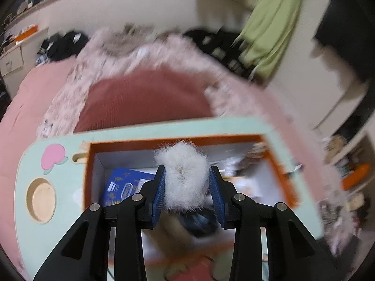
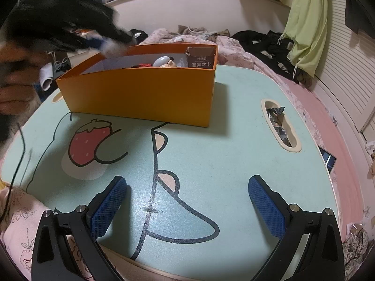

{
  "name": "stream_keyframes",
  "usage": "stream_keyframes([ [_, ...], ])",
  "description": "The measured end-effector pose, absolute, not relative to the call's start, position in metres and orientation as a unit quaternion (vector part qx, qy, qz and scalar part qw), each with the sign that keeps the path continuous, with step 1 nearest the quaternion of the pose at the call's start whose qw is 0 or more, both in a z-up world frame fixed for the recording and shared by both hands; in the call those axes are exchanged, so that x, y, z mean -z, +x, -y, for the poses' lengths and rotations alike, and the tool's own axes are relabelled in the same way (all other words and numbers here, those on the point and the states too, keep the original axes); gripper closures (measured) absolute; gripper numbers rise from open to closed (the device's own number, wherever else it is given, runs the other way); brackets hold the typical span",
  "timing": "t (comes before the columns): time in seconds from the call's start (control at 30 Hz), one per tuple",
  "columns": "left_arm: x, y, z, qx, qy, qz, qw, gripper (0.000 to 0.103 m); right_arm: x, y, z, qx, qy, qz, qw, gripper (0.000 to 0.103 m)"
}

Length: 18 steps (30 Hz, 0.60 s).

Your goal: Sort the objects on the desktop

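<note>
My left gripper point(image 1: 186, 182) is shut on a white fluffy pom-pom point(image 1: 184, 175) and holds it above the open orange box point(image 1: 89, 164). Inside the box lie a blue packet point(image 1: 124, 185) and other blurred items. In the right wrist view the orange box point(image 2: 140, 93) stands on the mint green lap table point(image 2: 234, 164); it holds a brown card box point(image 2: 201, 58) and a small toy figure point(image 2: 164, 62). The left gripper shows there as a dark blur point(image 2: 58, 18) over the box's left end. My right gripper point(image 2: 187, 208) is open and empty, low over the table's near edge.
The table has a slot point(image 2: 280, 125) with foil wrappers at the right and a round cup recess point(image 1: 42, 200) at the left. A phone point(image 2: 328, 159) lies beside the table on the pink bedding. Clothes are piled behind.
</note>
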State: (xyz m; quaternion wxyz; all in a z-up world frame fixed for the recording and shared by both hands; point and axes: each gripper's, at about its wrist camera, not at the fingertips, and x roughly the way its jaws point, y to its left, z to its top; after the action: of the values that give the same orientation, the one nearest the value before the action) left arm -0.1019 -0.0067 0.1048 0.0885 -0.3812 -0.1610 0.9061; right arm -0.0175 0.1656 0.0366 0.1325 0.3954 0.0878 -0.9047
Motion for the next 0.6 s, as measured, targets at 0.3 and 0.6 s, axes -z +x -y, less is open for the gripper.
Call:
stream_keyframes([
  [0.3, -0.087, -0.008, -0.023, -0.918, -0.352, 0.147, 0.11, 0.065, -0.037, -0.017, -0.166, 0.905, 0.395, -0.087, 0.132, 0.0],
  [0.6, -0.066, 0.008, -0.033, -0.928, -0.347, 0.125, 0.057, 0.027, -0.037, -0.018, -0.165, 0.905, 0.395, -0.086, 0.132, 0.0],
])
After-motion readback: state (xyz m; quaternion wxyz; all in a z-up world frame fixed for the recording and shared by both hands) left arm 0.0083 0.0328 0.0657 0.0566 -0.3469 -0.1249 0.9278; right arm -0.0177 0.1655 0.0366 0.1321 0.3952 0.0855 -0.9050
